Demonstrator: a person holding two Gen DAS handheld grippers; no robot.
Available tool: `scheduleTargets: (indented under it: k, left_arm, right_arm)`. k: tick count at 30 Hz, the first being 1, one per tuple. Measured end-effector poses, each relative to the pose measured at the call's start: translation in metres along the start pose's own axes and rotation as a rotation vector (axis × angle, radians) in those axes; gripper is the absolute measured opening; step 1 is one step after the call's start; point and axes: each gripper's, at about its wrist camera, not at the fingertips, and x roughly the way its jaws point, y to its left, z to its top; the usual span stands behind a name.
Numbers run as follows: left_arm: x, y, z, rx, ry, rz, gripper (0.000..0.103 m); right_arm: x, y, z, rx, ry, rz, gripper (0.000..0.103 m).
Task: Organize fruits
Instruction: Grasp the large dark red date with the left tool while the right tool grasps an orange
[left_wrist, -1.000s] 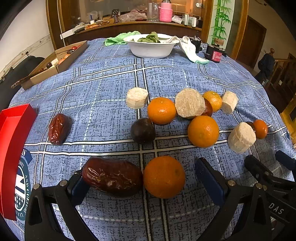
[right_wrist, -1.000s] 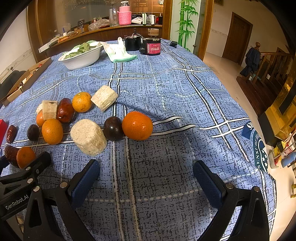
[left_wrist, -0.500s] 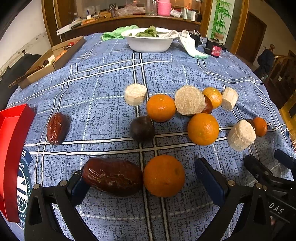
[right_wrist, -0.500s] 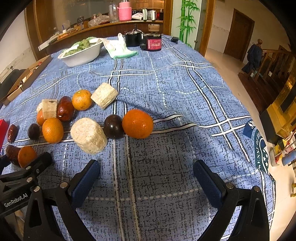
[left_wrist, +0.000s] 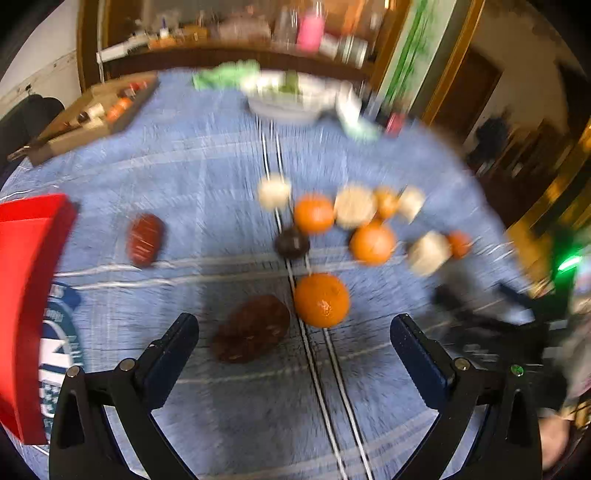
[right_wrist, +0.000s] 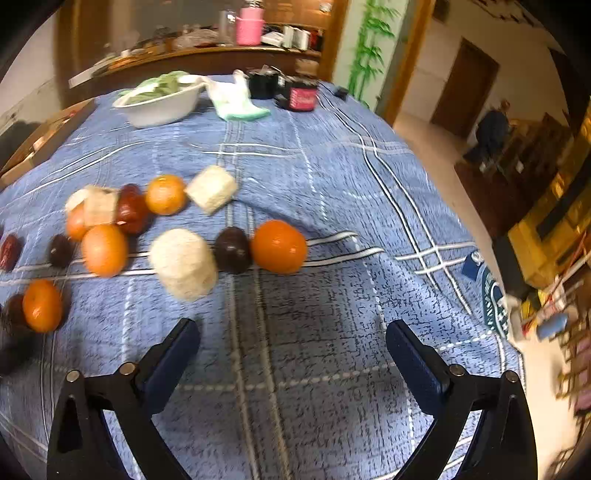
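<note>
Fruit lies spread on a blue plaid tablecloth (left_wrist: 221, 162). My left gripper (left_wrist: 295, 343) is open and empty. A big brown date (left_wrist: 253, 328) and an orange (left_wrist: 321, 300) lie just ahead of its fingers, not between them. Beyond are a dark plum (left_wrist: 291, 242), more oranges, pale cylindrical pieces and a second date (left_wrist: 144, 239). This view is motion-blurred. My right gripper (right_wrist: 293, 343) is open and empty over bare cloth. Ahead of it lie a pale cylinder (right_wrist: 183, 263), a dark plum (right_wrist: 232, 249) and an orange (right_wrist: 279, 246).
A red box (left_wrist: 26, 295) stands at the left edge. A white bowl of greens (right_wrist: 162, 103), a cloth (right_wrist: 236, 99), dark jars (right_wrist: 301, 96) and a cardboard box (left_wrist: 92, 114) sit at the back. The table edge drops off at the right (right_wrist: 491, 280).
My left gripper has pulled back and up fast; the date and orange now lie ahead of its fingers instead of between them. My right gripper has shifted slightly; the fruit sits a little farther right.
</note>
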Motion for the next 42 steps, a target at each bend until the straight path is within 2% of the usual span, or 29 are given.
scheduleTargets:
  k: [3, 5, 8, 12, 16, 18, 21, 24, 25, 26, 27, 28, 29, 31, 32, 34, 38, 42]
  left_arm:
    - [-0.061, 0.03, 0.0, -0.058, -0.109, -0.046, 0.103]
    - [-0.097, 0.041, 0.003, -0.051, -0.176, -0.044, 0.101]
    - [-0.174, 0.05, 0.004, -0.012, -0.379, 0.026, 0.101]
    - [-0.26, 0.059, 0.011, 0.02, -0.583, 0.056, 0.101]
    - [-0.315, 0.057, 0.024, 0.083, -0.723, 0.134, 0.101]
    - [-0.326, 0.06, 0.032, 0.111, -0.752, 0.142, 0.103]
    - [-0.311, 0.068, 0.034, 0.116, -0.706, 0.113, 0.103]
    - [-0.269, 0.076, 0.025, 0.109, -0.608, 0.079, 0.103]
    - [-0.249, 0.08, 0.021, 0.092, -0.558, 0.062, 0.103]
    - [-0.227, 0.086, 0.018, 0.068, -0.503, 0.043, 0.103]
    - [-0.212, 0.089, 0.014, 0.051, -0.459, 0.029, 0.103]
    - [-0.191, 0.094, 0.011, 0.034, -0.406, 0.015, 0.097]
    - [-0.173, 0.097, 0.008, 0.025, -0.365, 0.007, 0.077]
    - [-0.139, 0.101, 0.005, 0.005, -0.267, -0.025, 0.056]
    - [-0.124, 0.103, 0.004, -0.013, -0.221, -0.05, 0.056]
    - [-0.101, 0.107, 0.002, -0.033, -0.175, -0.049, 0.056]
    - [-0.075, 0.105, 0.002, -0.031, -0.13, -0.057, 0.056]
    - [-0.057, 0.095, -0.002, 0.015, -0.087, -0.049, 0.057]
  right_arm:
    - [-0.036, -0.001, 0.0, 0.033, -0.104, 0.055, 0.095]
    - [-0.072, -0.002, 0.002, 0.047, -0.204, 0.085, 0.095]
    - [-0.128, -0.001, 0.007, 0.057, -0.345, 0.116, 0.095]
    - [-0.214, -0.007, 0.017, 0.104, -0.523, 0.213, 0.095]
    - [-0.281, -0.005, 0.042, 0.107, -0.642, 0.327, 0.097]
    - [-0.295, 0.0, 0.052, 0.102, -0.651, 0.391, 0.101]
    - [-0.276, 0.015, 0.063, 0.085, -0.578, 0.51, 0.101]
    - [-0.211, 0.049, 0.056, 0.044, -0.408, 0.555, 0.098]
    - [-0.193, 0.054, 0.052, 0.038, -0.362, 0.562, 0.088]
    - [-0.166, 0.063, 0.046, 0.031, -0.287, 0.573, 0.071]
    - [-0.144, 0.069, 0.041, 0.029, -0.224, 0.577, 0.063]
    - [-0.115, 0.078, 0.036, 0.03, -0.147, 0.579, 0.057]
    - [-0.098, 0.08, 0.033, 0.031, -0.109, 0.582, 0.057]
    - [-0.067, 0.082, 0.023, 0.025, -0.064, 0.582, 0.057]
    - [-0.055, 0.085, 0.02, 0.005, -0.047, 0.576, 0.057]
    - [-0.041, 0.092, 0.018, -0.039, -0.029, 0.559, 0.057]
    - [-0.027, 0.099, 0.023, -0.083, -0.001, 0.547, 0.057]
    - [-0.009, 0.113, 0.019, -0.109, 0.031, 0.538, 0.056]
